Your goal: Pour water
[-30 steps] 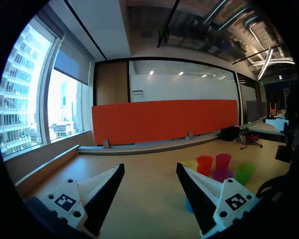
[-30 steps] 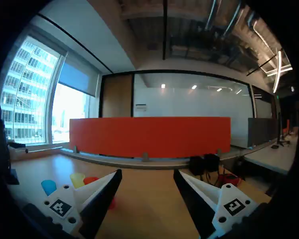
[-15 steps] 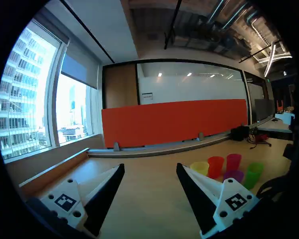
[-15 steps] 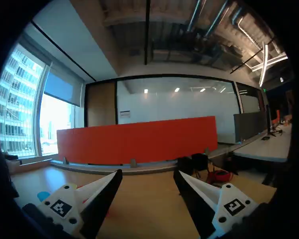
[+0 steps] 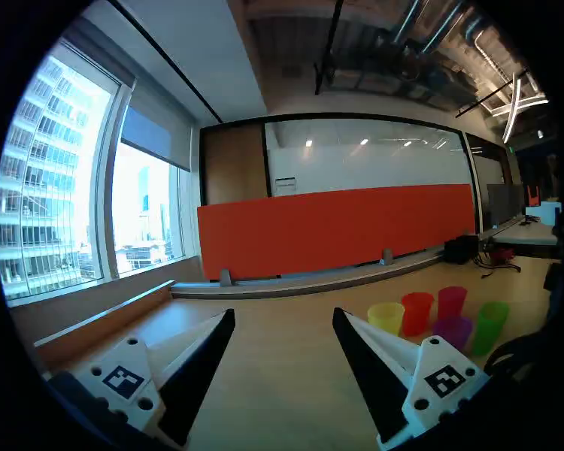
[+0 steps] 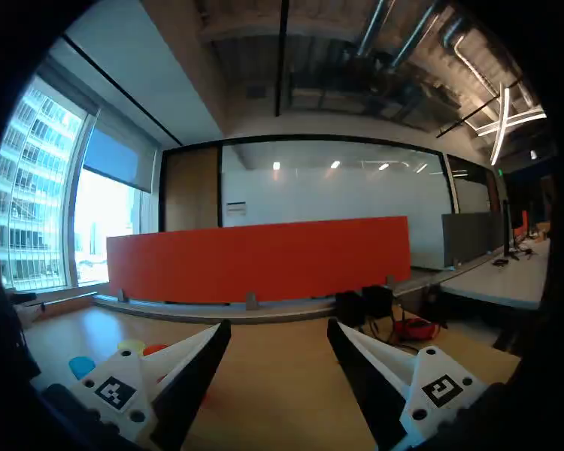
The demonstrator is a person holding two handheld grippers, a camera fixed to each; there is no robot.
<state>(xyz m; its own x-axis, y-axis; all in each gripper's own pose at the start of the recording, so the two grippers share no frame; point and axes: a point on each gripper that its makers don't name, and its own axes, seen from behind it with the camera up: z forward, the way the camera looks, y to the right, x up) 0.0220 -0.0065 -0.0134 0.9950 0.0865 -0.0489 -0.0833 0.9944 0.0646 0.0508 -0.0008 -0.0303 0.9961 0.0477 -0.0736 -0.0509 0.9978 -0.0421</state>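
In the left gripper view a cluster of plastic cups stands on the wooden table [image 5: 282, 368] to the right: a yellow cup [image 5: 386, 316], an orange cup [image 5: 417, 312], a pink cup [image 5: 451, 301], a purple cup [image 5: 453, 331] and a green cup [image 5: 490, 325]. My left gripper [image 5: 283, 319] is open and holds nothing, to the left of the cups. In the right gripper view my right gripper [image 6: 278, 331] is open and holds nothing; a blue cup [image 6: 81, 367], a yellow cup [image 6: 131, 346] and an orange cup [image 6: 155, 349] peek out behind its left finger.
An orange partition [image 5: 335, 229] runs along the far edge of the table, also seen as the orange partition [image 6: 256, 258]. Windows [image 5: 49, 180] line the left side. Black bags and cables [image 6: 376, 312] sit on the table at the right, with another desk [image 6: 500, 282] beyond.
Both views have tilted upward, so the cups sit lower and farther right in the left gripper view and lower in the right gripper view. Both grippers stayed open.
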